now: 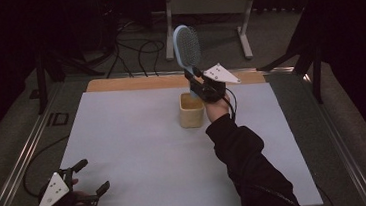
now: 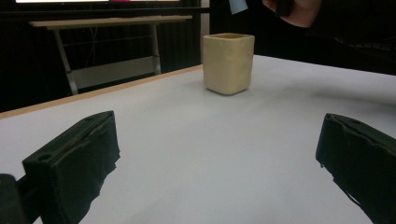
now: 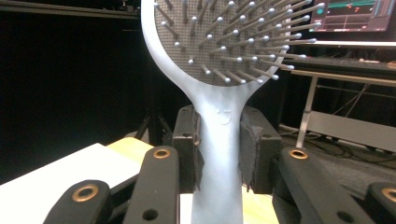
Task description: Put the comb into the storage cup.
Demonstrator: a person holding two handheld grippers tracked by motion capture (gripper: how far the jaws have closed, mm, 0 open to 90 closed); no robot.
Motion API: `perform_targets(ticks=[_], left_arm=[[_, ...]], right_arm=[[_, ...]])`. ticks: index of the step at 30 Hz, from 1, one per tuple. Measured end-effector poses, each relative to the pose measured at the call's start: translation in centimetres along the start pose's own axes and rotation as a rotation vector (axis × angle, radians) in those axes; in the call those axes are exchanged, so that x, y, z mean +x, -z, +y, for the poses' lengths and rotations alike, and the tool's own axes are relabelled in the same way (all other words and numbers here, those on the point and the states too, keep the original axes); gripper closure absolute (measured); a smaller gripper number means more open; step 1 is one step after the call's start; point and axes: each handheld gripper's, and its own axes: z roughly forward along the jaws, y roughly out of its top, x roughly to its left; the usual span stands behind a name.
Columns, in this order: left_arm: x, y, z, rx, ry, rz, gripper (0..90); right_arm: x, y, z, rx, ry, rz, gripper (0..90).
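Note:
A light blue hairbrush (image 1: 186, 46) with a bristled oval head stands upright in my right gripper (image 1: 195, 80), which is shut on its handle (image 3: 218, 154). The pads (image 3: 192, 148) press the handle from both sides, and the bristle head (image 3: 224, 37) rises above them. The brush hangs just above and behind a cream square cup (image 1: 191, 110) that stands open-topped near the middle back of the white table sheet (image 1: 140, 152). My left gripper (image 1: 93, 178) rests at the near left corner, open with nothing between its fingers (image 2: 74, 163). It faces the cup (image 2: 228, 62).
A wooden strip (image 1: 119, 84) runs along the table's far edge. Metal rails (image 1: 20, 162) border the table on both sides. Cables (image 1: 136, 52) and a grey table frame (image 1: 207, 5) lie on the floor behind. A dark sleeve (image 1: 246, 162) crosses the right part of the sheet.

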Motion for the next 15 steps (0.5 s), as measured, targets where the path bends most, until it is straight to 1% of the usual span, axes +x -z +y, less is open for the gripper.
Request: perform_targets(ticks=[4,9,10,15], left_arm=[[0.0,0.0,0.0,0.002,-0.002,-0.003,0.0],[0.0,0.0,0.0,0.002,-0.001,-0.002,0.0],[0.0,0.0,0.0,0.003,-0.001,-0.002,0.0],[0.0,-0.1,0.0,0.002,0.002,-0.003,0.0]], right_arm=[[-0.2,-0.3,-0.5,0.0,-0.022,0.007,70.4],[-0.4,-0.4,-1.1,0.008,-0.015,0.004,70.4],[-0.5,-0.6,-1.5,0.017,-0.025,0.007,70.4],[-0.7,-0.7,-2.0,0.027,-0.024,0.006,70.4]])
